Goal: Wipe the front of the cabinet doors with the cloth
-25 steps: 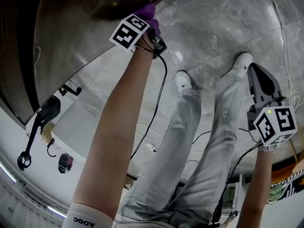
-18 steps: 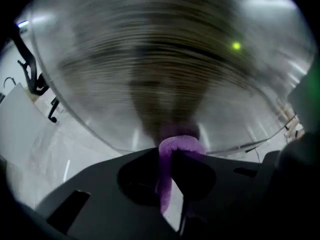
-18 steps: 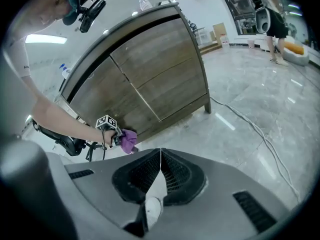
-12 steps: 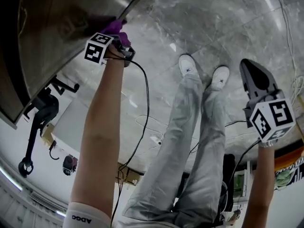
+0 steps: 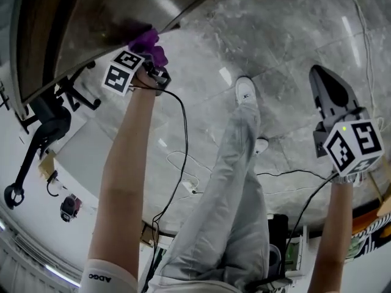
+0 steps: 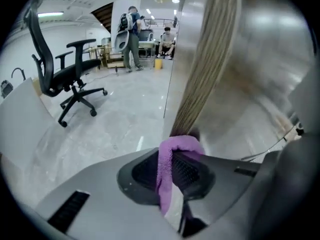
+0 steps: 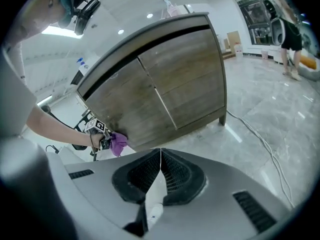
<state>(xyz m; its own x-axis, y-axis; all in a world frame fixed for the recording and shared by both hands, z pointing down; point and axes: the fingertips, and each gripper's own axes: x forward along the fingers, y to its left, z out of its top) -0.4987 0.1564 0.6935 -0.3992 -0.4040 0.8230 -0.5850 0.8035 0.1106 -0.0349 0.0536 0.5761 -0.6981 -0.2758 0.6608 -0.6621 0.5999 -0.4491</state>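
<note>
Sliding sideways since a second ago, the left tongs [image 6: 172,156] have brought the cloth [image 6: 178,143] to the lower outer corner of the cabinet [image 7: 165,54], and the person's legs [image 5: 235,182] have stepped along with them. These tongs are clamped tight on the purple cloth. A fold of it hangs down between the pads, and its bunched top presses against the wood at the cabinet's edge. The right tongs [image 7: 160,156] are pressed together with nothing between them. They are held well away from the cabinet, above the floor [image 7: 260,104], and point toward its front.

The step in hand looks like a wiping stroke along the bottom of the door [image 7: 125,109] nearest that corner, now at the end of its run. Next, I judge, the stroke must turn back across or up the door. That calls for a firm pinch, so the cloth does not slip, and steady pressure to hold the cloth against the wood.
</note>
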